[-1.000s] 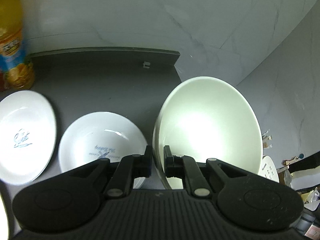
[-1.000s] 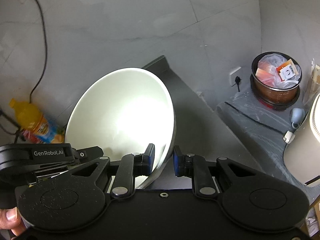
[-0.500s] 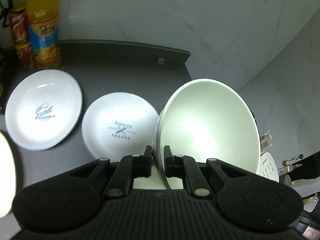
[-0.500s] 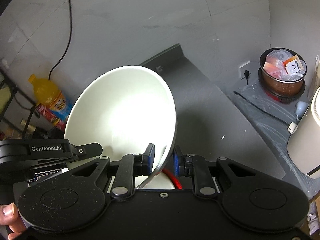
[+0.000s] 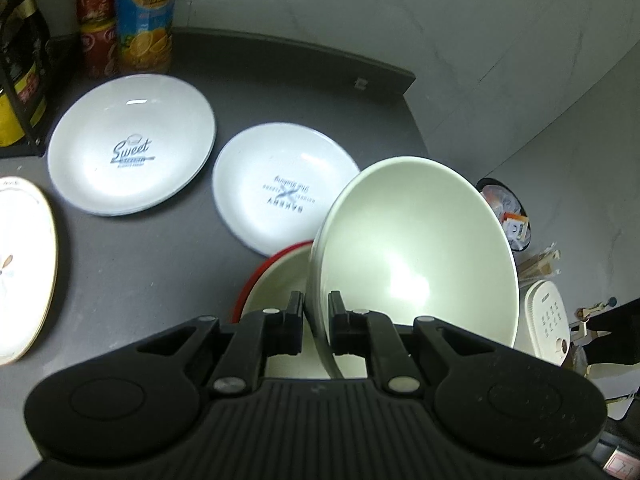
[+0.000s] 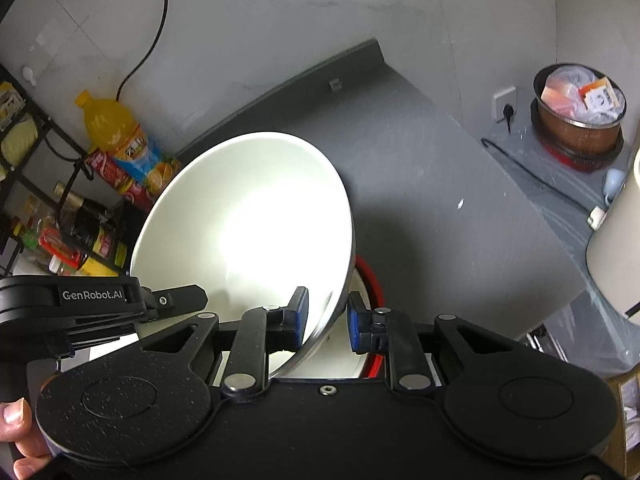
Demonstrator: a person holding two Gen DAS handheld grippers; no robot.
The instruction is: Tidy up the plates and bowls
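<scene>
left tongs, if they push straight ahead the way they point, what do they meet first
Probably the red-rimmed bowl just under the white bowl that the left tongs grip; depth is unclear, so the bakery plate beyond is possible.

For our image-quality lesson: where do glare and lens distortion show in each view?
Left wrist view: a bright glare patch inside the white bowl; the counter's back edge bows with the fisheye. Right wrist view: the bowl's inside is blown out to white; the wall cable curves.

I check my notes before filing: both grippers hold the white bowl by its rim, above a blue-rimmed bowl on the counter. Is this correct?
One detail is wrong: the bowl below has a red rim, not blue, as the left wrist view shows. The left gripper and right gripper do hold the white bowl by its rim.
</scene>
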